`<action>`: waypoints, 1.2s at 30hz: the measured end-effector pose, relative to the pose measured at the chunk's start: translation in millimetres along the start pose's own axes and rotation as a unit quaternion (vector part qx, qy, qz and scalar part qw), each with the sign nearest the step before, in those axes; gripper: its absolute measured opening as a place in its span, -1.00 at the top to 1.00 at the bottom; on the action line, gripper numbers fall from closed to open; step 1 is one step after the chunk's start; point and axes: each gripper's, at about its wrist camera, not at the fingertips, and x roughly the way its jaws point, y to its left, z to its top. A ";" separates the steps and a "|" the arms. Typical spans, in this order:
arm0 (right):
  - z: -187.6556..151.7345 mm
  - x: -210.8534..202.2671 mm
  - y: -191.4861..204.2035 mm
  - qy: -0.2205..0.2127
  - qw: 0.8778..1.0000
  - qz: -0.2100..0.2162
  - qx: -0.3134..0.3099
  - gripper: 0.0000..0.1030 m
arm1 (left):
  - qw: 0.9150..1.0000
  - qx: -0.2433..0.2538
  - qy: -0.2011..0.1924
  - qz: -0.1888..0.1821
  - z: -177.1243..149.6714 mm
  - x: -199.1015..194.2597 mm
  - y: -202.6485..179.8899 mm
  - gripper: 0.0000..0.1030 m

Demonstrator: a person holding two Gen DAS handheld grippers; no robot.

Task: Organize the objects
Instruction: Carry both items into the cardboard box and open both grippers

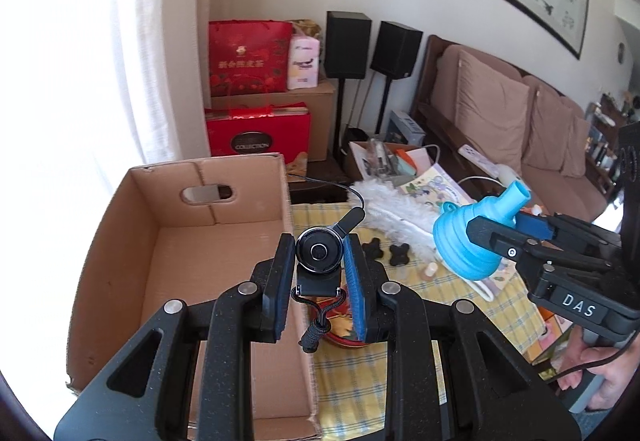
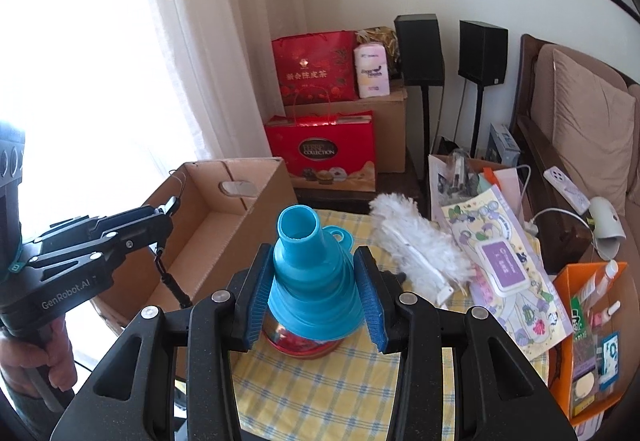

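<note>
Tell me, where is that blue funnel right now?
The blue funnel is clamped in the right tongs, held above the yellow checked tablecloth, with the cardboard box to its left and the white duster to its right.

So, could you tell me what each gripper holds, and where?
Left gripper: webcam, by its round head. Right gripper: blue funnel, by its wide cone.

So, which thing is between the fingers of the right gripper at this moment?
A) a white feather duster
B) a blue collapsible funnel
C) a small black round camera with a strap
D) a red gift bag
B: in the right wrist view the right gripper has its blue pads pressed on both sides of the blue collapsible funnel, spout up, while the small round camera sits in the left gripper.
</note>
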 end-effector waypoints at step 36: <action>-12.9 117.1 137.9 0.068 0.993 0.076 -0.062 0.19 | 0.993 -0.070 0.046 0.080 -55.4 22.1 135.2 0.56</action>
